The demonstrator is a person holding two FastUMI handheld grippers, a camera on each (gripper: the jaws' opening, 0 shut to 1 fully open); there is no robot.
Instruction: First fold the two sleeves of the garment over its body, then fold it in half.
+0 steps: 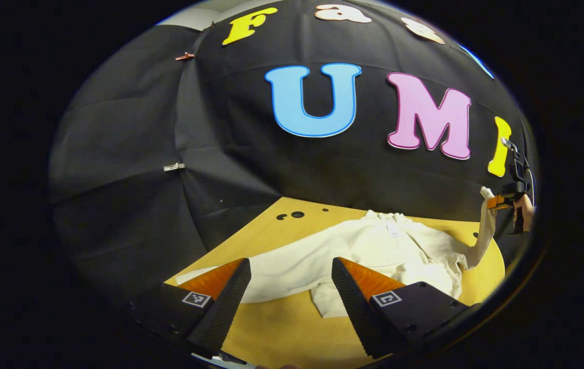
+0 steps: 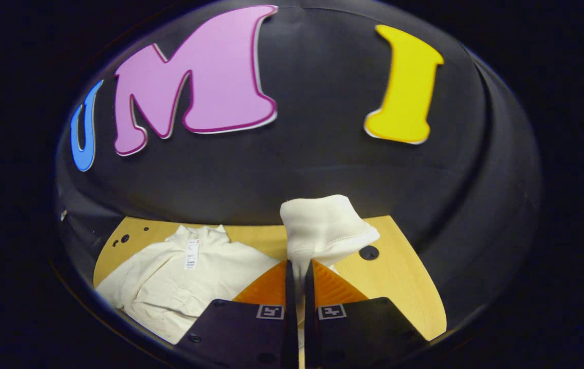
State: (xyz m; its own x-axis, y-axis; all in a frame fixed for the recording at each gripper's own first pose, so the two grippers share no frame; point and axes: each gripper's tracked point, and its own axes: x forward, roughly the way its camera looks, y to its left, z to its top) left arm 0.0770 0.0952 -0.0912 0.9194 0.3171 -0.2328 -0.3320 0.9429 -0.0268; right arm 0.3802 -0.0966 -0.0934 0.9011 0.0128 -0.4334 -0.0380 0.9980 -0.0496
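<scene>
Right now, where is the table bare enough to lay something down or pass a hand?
Bare wood shows in front of the garment, between the left gripper fingers, and at the back corner by the holes. Past the right gripper, shut on the lifted sleeve, the table is bare. The garment crowds the middle.

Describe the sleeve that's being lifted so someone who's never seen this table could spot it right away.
On the wooden table lies a cream garment, collar toward the black wall. Its sleeve on the side of the right gripper rises off the table, pinched between that gripper's closed jaws. Unlike the flat body, its ribbed cuff stands in the air above the jaws.
</scene>
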